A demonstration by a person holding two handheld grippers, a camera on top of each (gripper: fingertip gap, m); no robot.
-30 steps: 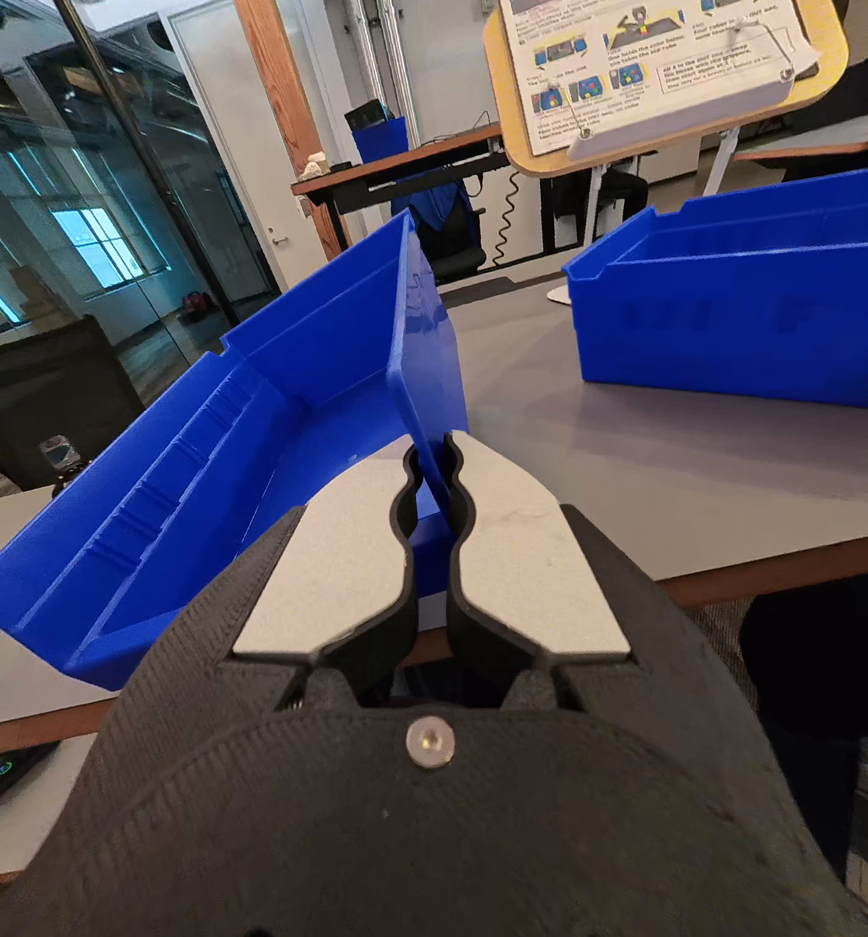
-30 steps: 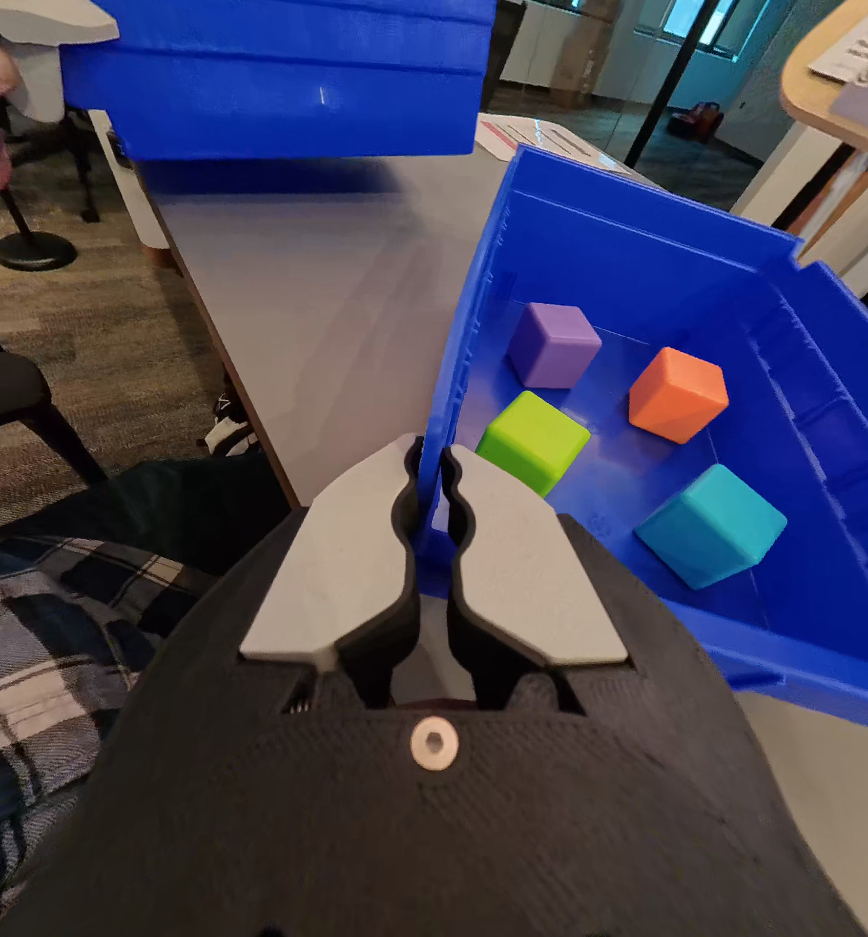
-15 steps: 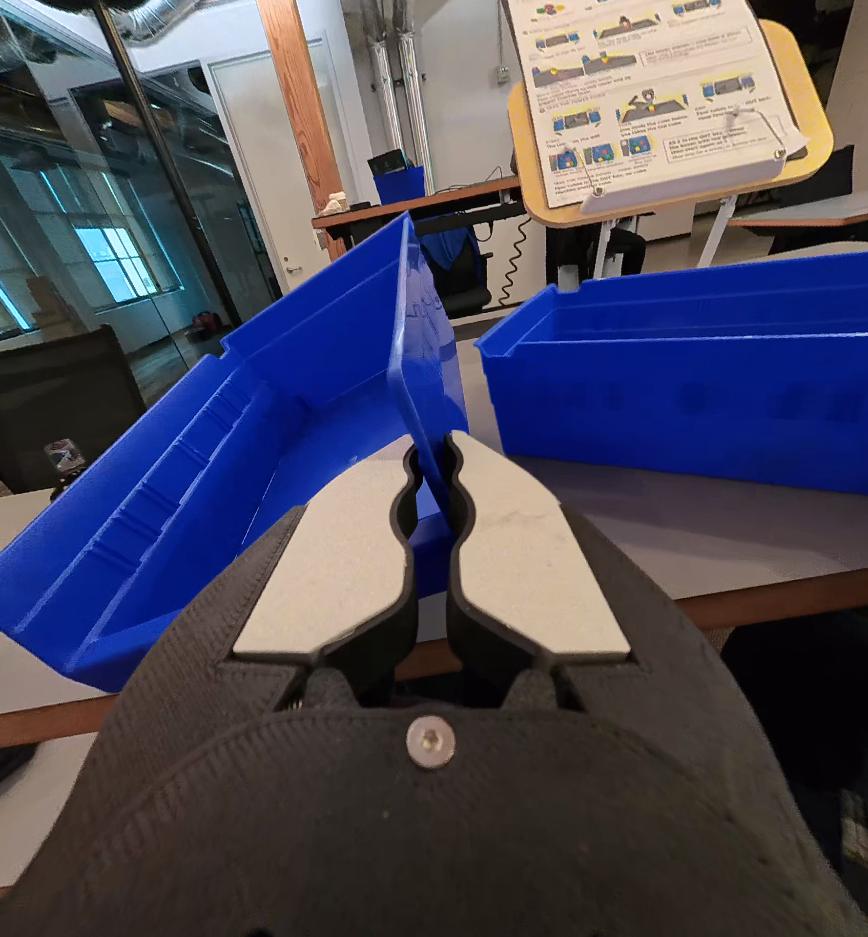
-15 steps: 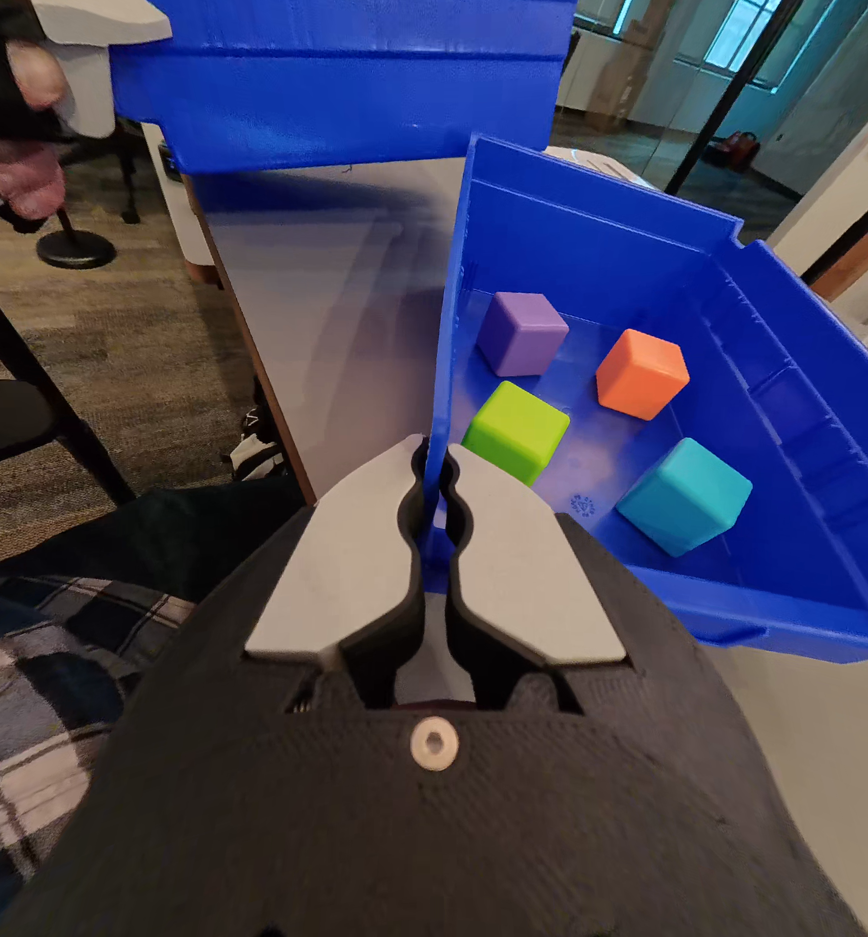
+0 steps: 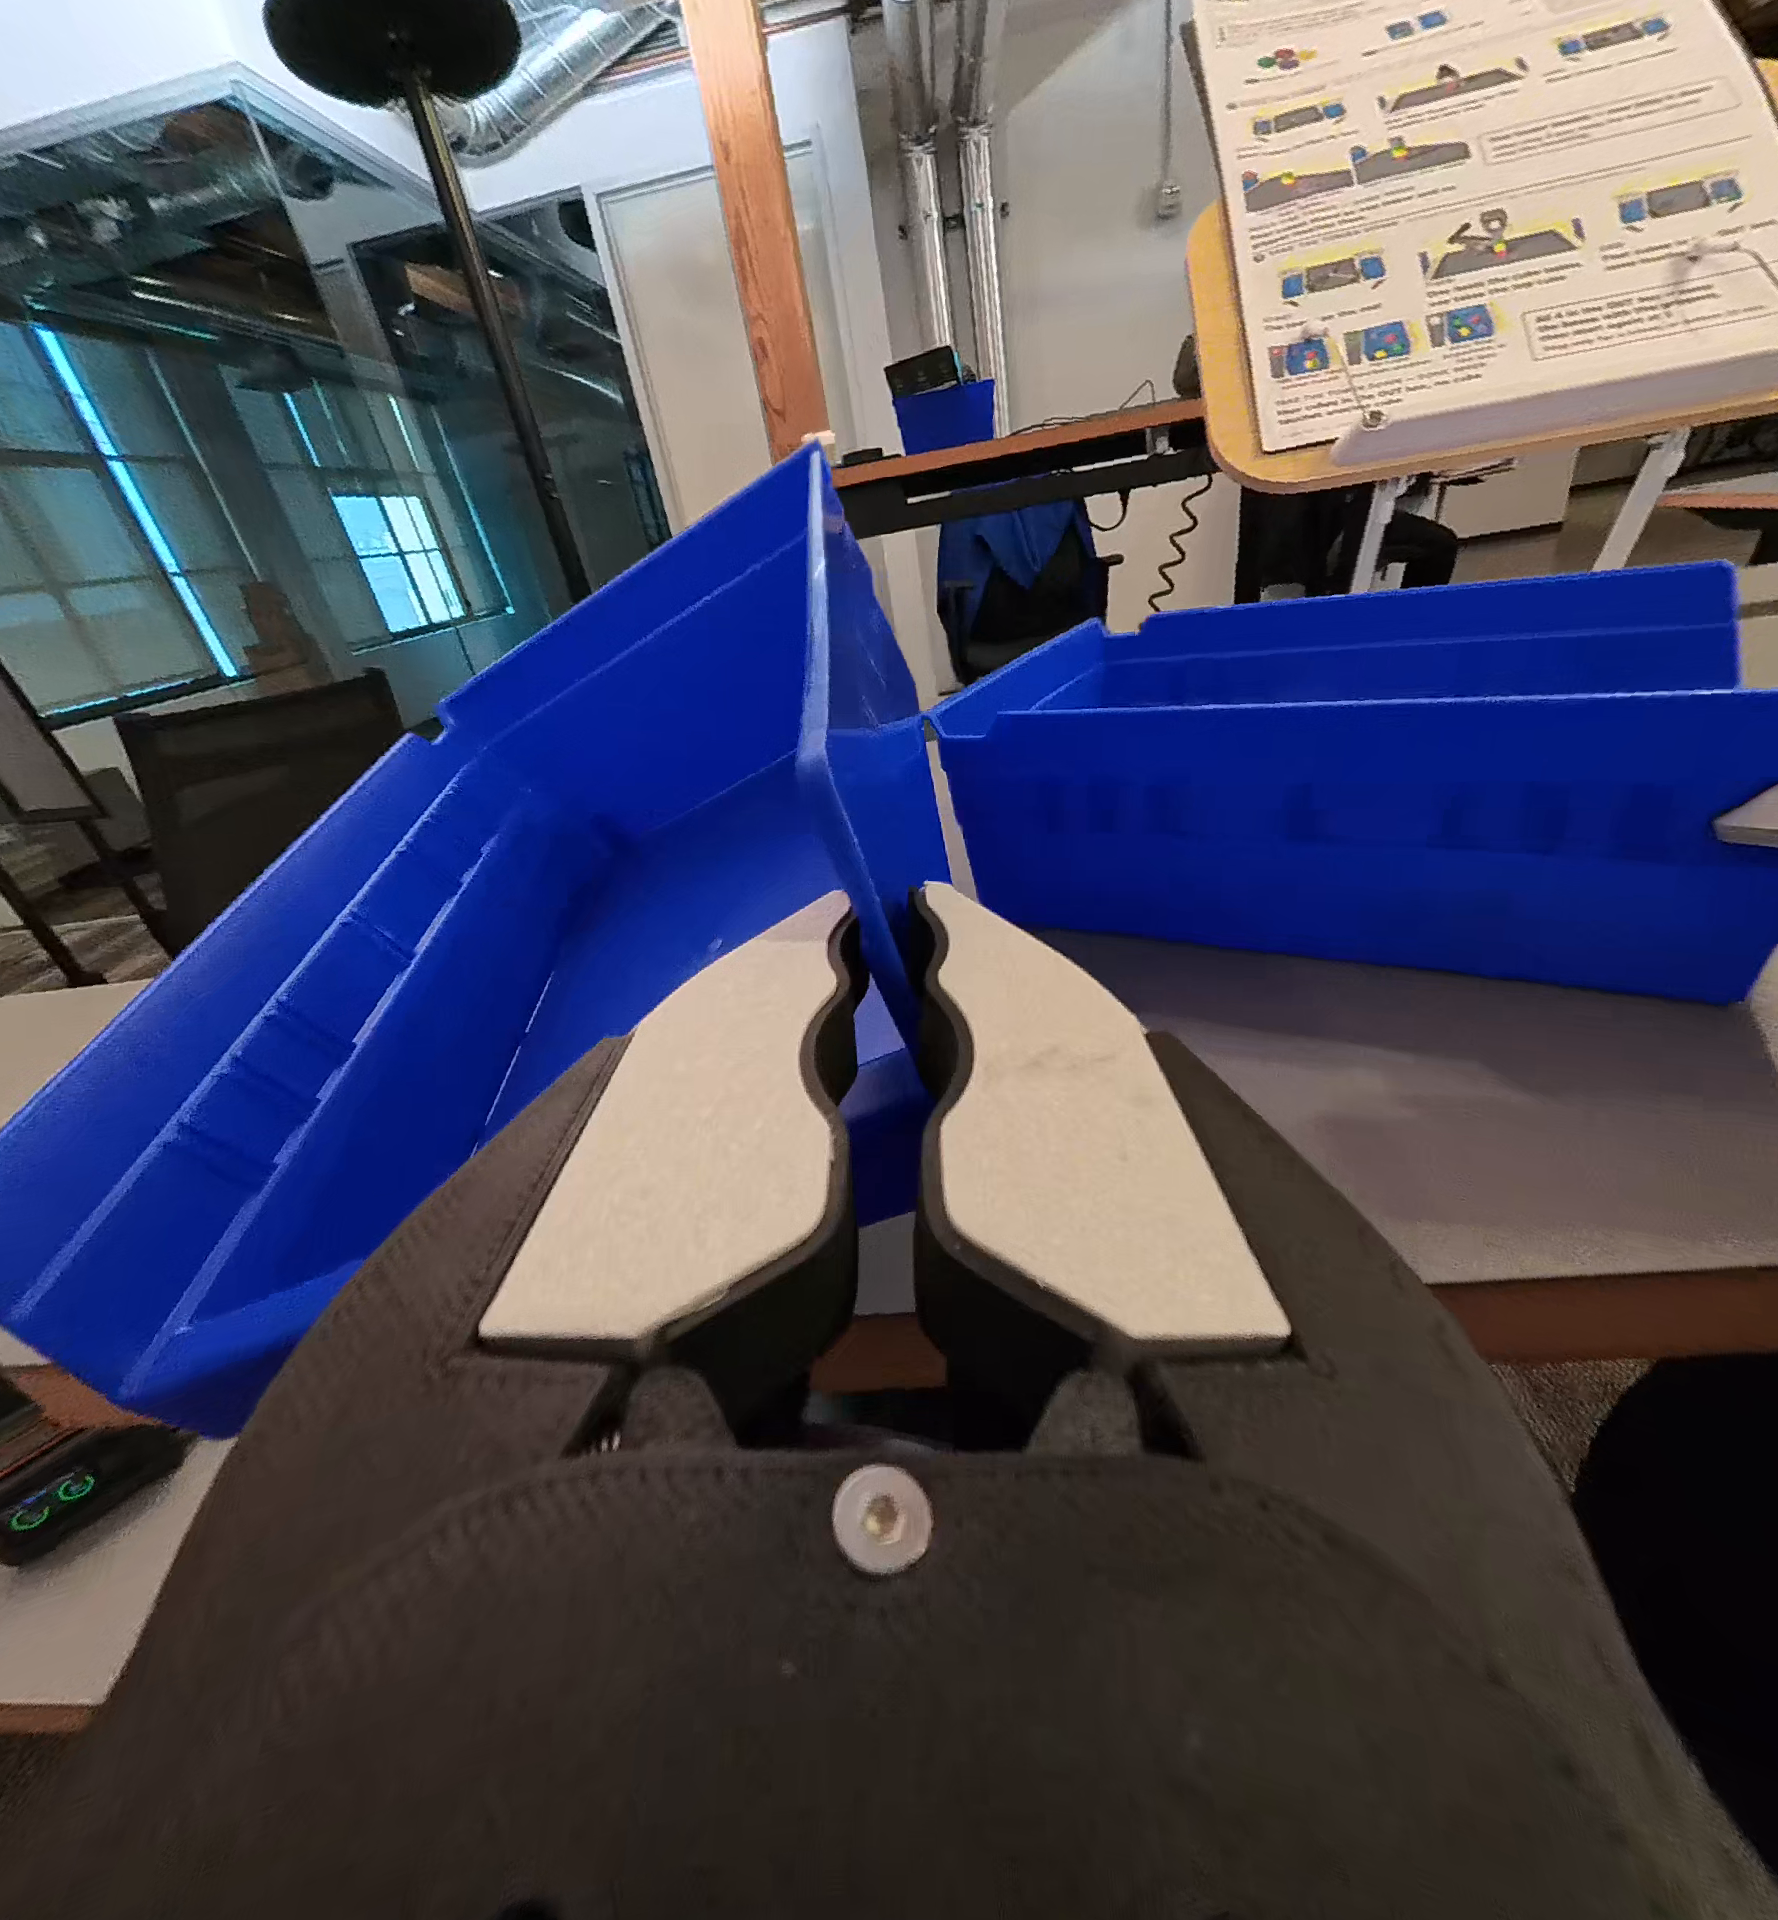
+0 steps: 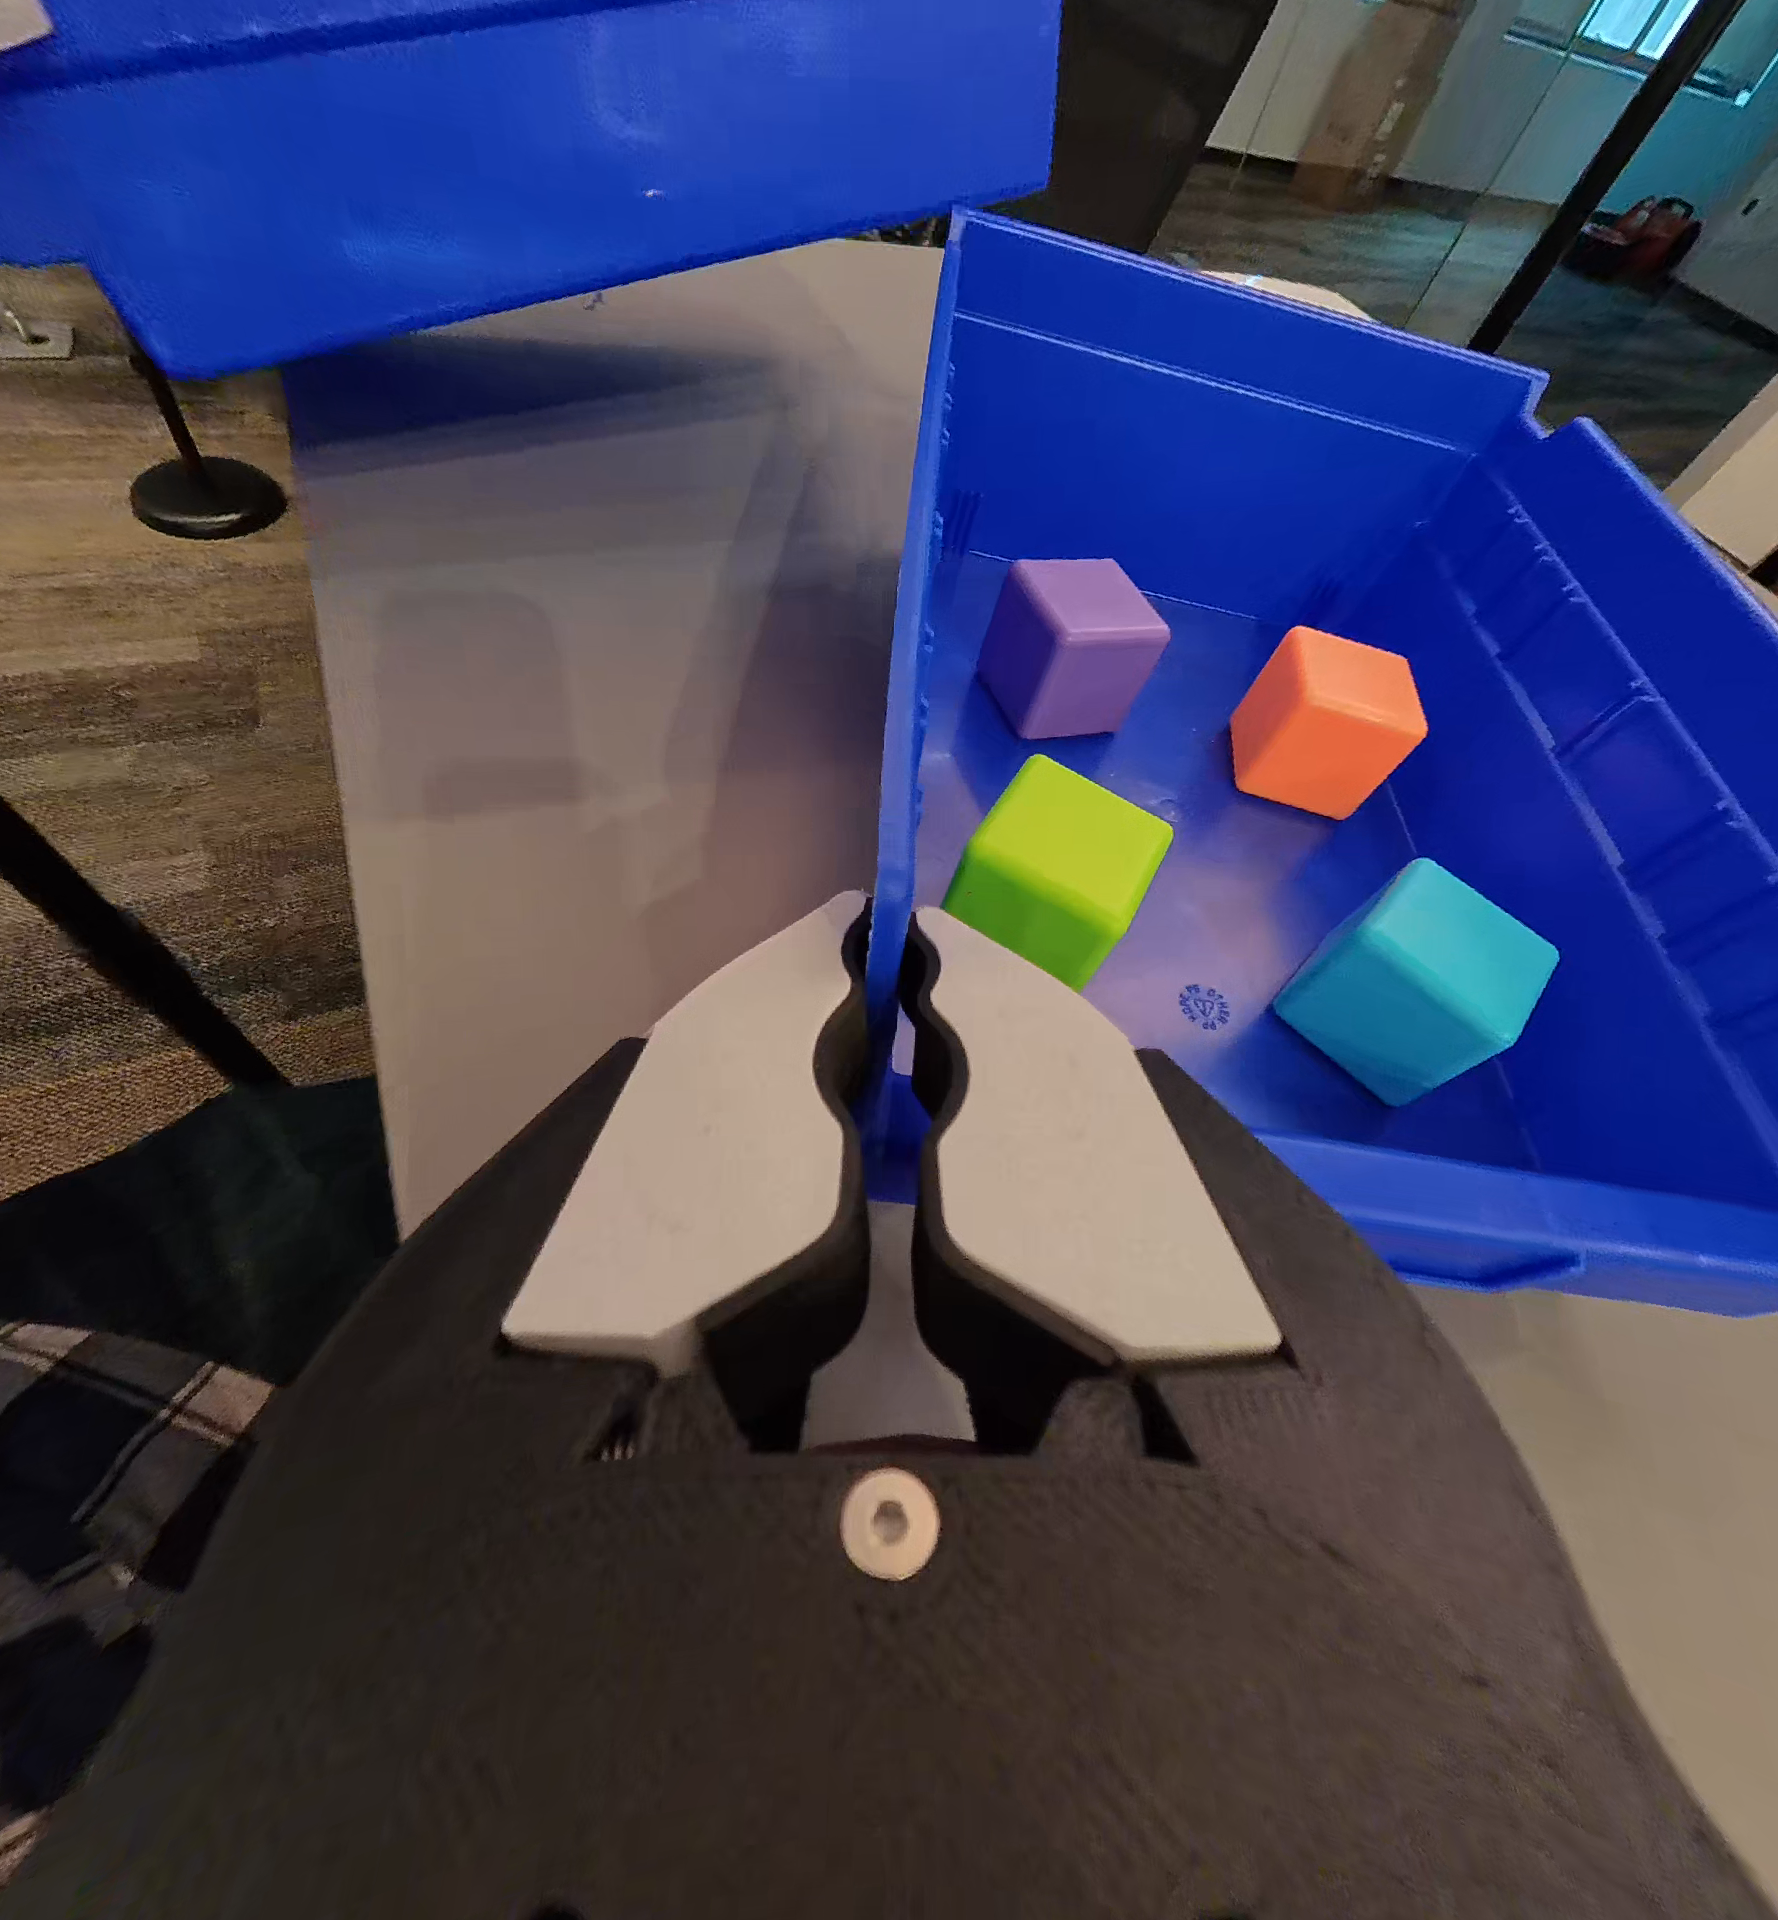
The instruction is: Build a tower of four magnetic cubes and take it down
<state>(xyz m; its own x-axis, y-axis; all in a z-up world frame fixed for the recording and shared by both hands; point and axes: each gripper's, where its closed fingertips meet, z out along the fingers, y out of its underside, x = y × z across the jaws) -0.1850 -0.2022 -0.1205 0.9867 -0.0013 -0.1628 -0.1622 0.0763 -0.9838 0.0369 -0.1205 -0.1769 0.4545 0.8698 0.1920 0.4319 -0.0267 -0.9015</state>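
Note:
My left gripper [image 5: 885, 904] is shut on the side wall of an empty blue bin [image 5: 397, 935], which is tilted over the grey table [image 5: 1436, 1143]. My right gripper [image 6: 890, 914] is shut on the side wall of a second blue bin [image 6: 1228, 468]. On that bin's floor lie a purple cube [image 6: 1072, 644], an orange cube [image 6: 1326, 722], a green cube [image 6: 1056, 868] and a teal cube [image 6: 1420, 977], all apart. The second bin also shows in the left wrist view [image 5: 1384, 852], close beside the empty one. The empty bin spans the top of the right wrist view [image 6: 500, 177].
An instruction sheet on a wooden stand [image 5: 1508, 208] rises behind the table. A black device with green lights [image 5: 43, 1496] lies at the near left. The table's front edge [image 5: 1591, 1320] is close. A round black stand base [image 6: 207, 497] sits on the carpet. Left tips to right tips: about 25 cm.
The two bins have come closer together, and their near corners now almost meet. Both grippers stay shut on their bin walls. The cubes have kept their places on the bin floor.

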